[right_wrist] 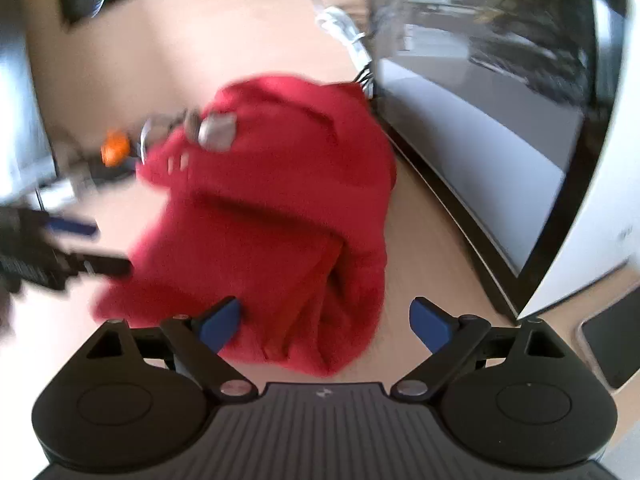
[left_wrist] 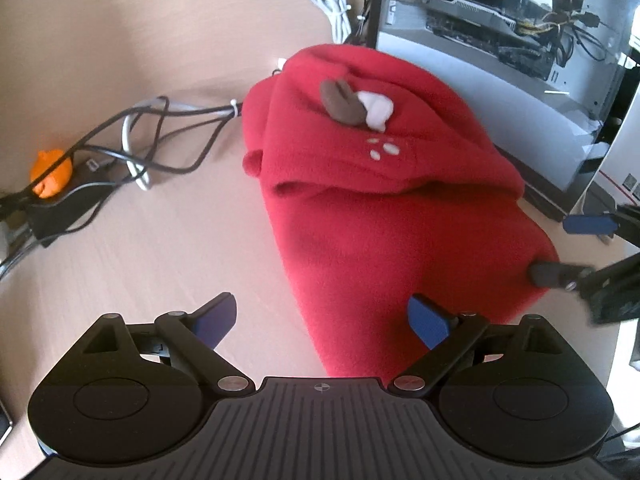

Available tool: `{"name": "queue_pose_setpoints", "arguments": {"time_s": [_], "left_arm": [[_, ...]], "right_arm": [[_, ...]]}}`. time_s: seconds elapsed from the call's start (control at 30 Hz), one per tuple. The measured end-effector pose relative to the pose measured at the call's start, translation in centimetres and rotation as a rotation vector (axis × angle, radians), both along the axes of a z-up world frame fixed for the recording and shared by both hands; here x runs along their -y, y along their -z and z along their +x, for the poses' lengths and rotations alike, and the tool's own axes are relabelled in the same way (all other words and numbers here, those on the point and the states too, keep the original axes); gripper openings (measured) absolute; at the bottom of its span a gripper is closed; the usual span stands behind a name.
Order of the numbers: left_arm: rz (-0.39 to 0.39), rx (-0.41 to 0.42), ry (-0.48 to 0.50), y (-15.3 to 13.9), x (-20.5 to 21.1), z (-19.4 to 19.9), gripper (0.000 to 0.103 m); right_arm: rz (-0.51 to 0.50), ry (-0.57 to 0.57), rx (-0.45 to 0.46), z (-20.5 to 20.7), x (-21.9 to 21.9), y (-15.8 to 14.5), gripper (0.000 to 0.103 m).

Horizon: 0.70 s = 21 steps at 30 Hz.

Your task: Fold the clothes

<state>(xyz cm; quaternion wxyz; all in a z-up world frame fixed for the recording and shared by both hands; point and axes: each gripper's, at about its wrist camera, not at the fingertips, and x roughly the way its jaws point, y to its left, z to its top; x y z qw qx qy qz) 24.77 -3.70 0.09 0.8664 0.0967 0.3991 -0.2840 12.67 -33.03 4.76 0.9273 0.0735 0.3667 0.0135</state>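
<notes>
A red fleece garment (left_wrist: 384, 216) lies folded in a thick bundle on the wooden table (left_wrist: 140, 40), with a brown and white patch (left_wrist: 354, 106) on top. My left gripper (left_wrist: 323, 320) hovers open over its near left edge; one blue pad is above bare table, the other above the fabric. My right gripper (right_wrist: 326, 322) is open above the bundle's near end (right_wrist: 280, 220), holding nothing. In the left wrist view the right gripper (left_wrist: 572, 248) reaches in beside the garment's right edge. The right wrist view is blurred and shows the left gripper (right_wrist: 90, 246) at the bundle's left side.
An open computer case (left_wrist: 500, 20) stands close behind and to the right of the garment. Tangled dark and white cables (left_wrist: 152, 140) and an orange object (left_wrist: 50, 174) lie to the left. A white cable coil (left_wrist: 332, 0) sits at the back. A dark flat device (right_wrist: 612, 348) lies at the right.
</notes>
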Motion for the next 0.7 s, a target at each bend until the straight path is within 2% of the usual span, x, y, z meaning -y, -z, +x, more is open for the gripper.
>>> {"name": "queue_pose_setpoints", "arguments": {"time_s": [0.03,0.07,0.17,0.23,0.37,0.47,0.53,0.57,0.7], "left_arm": [[-0.01,0.009,0.002,-0.3,0.0,0.1,0.096],[-0.058,0.01,-0.01,-0.7,-0.2,0.5,0.096],[-0.23,0.01,-0.051,-1.9,-1.1,2.2,0.096],[-0.33,-0.003,-0.097,-2.4,-1.5,3.8,0.096],[-0.412,-0.089,-0.188,-0.8,-0.8,8.0,0.096],[-0.466,-0.158,-0.169,0.6,0.0,9.8,0.096],[-0.486,-0.169,-0.145,0.7,0.6,9.8,0.093],[-0.492,-0.169,-0.123,0.4,0.9,9.6,0.084],[-0.423,-0.133,0.019,-1.3,1.4,7.4,0.083]], "right_arm": [[0.058,0.021,0.006,0.2,0.7,-0.3,0.092],[0.117,0.042,0.012,0.4,1.4,-0.6,0.091],[0.261,0.105,0.026,2.0,3.1,-0.7,0.068],[0.321,0.15,0.035,3.3,3.6,-0.5,0.067],[0.305,0.188,0.072,6.0,3.1,0.0,0.067],[0.296,0.18,0.052,7.4,3.0,1.0,0.07],[0.29,0.175,0.037,8.3,2.9,1.7,0.071],[0.288,0.165,0.036,8.5,3.0,1.6,0.072],[0.195,0.07,0.037,9.6,1.9,0.7,0.072]]}}
